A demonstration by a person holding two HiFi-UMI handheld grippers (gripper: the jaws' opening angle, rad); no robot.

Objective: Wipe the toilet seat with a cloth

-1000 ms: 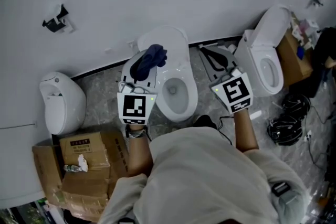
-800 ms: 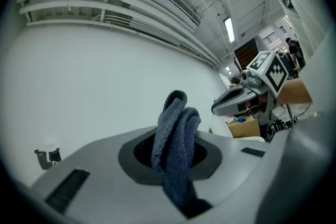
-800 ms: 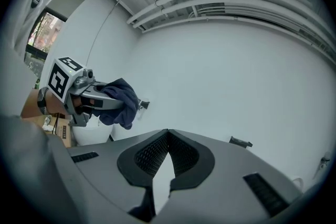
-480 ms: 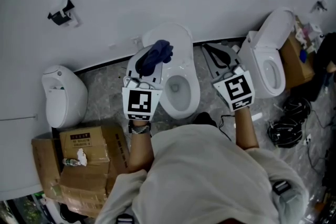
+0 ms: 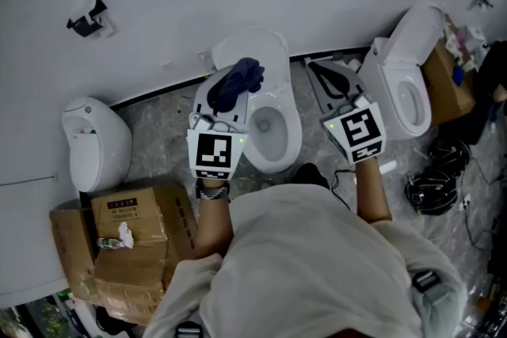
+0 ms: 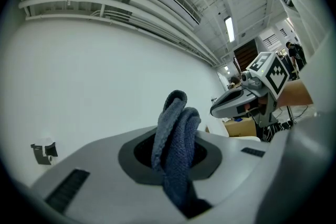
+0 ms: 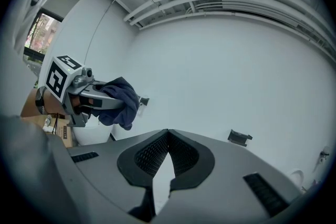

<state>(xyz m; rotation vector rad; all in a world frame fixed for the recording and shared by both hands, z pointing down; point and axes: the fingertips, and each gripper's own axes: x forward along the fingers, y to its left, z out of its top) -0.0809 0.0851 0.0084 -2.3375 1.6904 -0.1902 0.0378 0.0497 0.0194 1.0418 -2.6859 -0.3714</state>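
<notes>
Evidently the approach is still under way: the left gripper [image 6: 173,152] has its jaws clamped on the blue cloth [image 5: 236,83], poised over the toilet seat [image 5: 291,134]. To the seat's right, the right gripper [image 7: 167,136] has its jaws together, empty. Next, I'd judge, the cloth must be lowered onto the seat.

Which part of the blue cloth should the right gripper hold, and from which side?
Probably the folded loops of the cloth that stick out beyond the left gripper. Bring the right gripper in from its own side: the loops stand free there, and the rest is pinched.
</notes>
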